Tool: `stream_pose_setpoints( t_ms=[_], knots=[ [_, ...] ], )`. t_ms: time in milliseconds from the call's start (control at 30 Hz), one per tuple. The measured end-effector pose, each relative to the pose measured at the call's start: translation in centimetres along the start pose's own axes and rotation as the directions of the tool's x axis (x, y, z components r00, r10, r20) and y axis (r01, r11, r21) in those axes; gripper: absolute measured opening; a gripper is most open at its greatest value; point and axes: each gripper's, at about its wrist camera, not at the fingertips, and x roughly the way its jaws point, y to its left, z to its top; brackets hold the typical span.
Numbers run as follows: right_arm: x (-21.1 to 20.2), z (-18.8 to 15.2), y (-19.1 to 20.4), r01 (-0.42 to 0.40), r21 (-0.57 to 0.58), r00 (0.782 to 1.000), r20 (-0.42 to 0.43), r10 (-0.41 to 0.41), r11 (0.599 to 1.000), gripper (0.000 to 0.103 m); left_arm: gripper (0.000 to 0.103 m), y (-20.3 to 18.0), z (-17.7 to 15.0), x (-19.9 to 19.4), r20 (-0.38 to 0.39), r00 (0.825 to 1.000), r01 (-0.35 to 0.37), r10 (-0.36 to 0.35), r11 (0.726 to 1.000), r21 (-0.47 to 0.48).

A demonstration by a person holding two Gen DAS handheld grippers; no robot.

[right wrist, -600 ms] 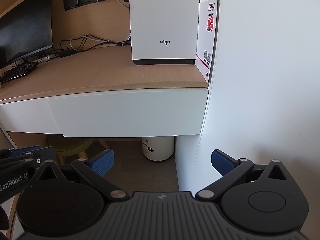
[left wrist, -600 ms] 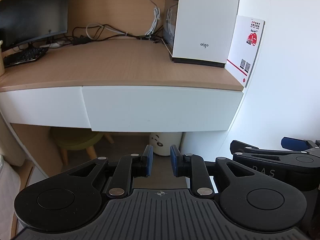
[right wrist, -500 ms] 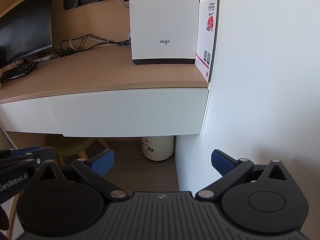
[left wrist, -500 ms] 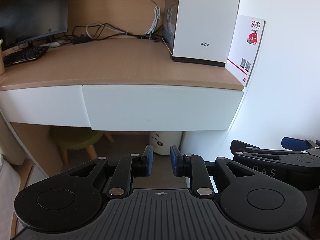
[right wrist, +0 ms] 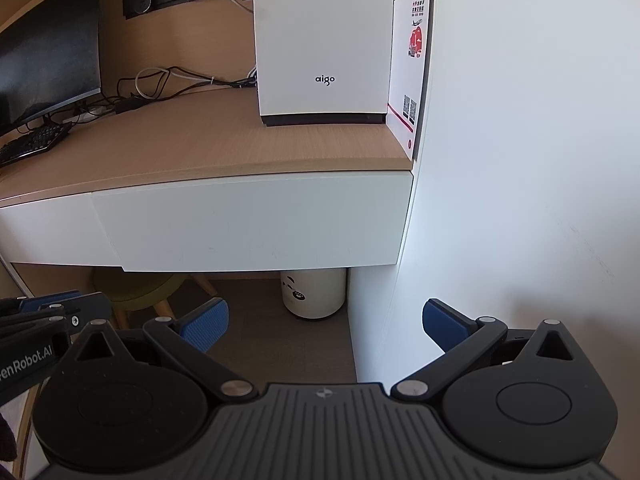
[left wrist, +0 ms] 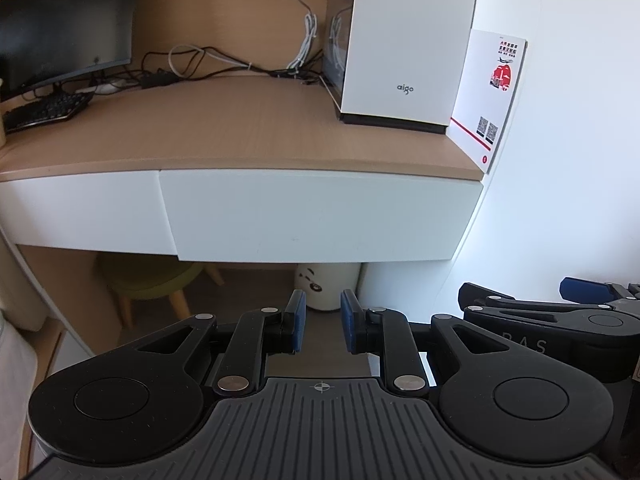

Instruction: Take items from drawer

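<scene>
The white drawer front (left wrist: pixel 320 216) sits flush under the wooden desktop (left wrist: pixel 224 128), with no handle showing and its contents hidden; it fills the middle of the right wrist view too, as drawer front (right wrist: pixel 256 224). My left gripper (left wrist: pixel 322 324) hangs below and in front of it, its blue pads a narrow gap apart with nothing between them. My right gripper (right wrist: pixel 326 324) is wide open and empty, level with the drawer's right end. Each gripper shows at the edge of the other's view.
A white computer case (left wrist: pixel 408 40) and a white card (left wrist: pixel 492 96) stand at the desk's right end, against the white wall (right wrist: pixel 520 160). A monitor (left wrist: pixel 64 24), keyboard (left wrist: pixel 44 112) and cables sit at the back left. Under the desk are a white bin (right wrist: pixel 312 292) and a green stool (left wrist: pixel 152 280).
</scene>
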Motion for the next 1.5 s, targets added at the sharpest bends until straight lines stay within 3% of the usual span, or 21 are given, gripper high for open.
stream_pose_setpoints(
  t_ms=[1200, 1500],
  knots=[
    [-0.5, -0.3, 0.6, 0.008, -0.003, 1.000, -0.001, -0.008, 1.000, 0.103, 0.022, 0.8, -0.4, 0.1, -0.009, 1.000, 0.003, -0.003, 1.000, -0.013],
    [-0.3, -0.2, 0.5, 0.053, 0.024, 0.999, -0.006, -0.053, 0.998, 0.103, 0.022, 1.1, 0.1, 0.5, -0.013, 0.999, 0.037, -0.037, 0.999, 0.017]
  ],
)
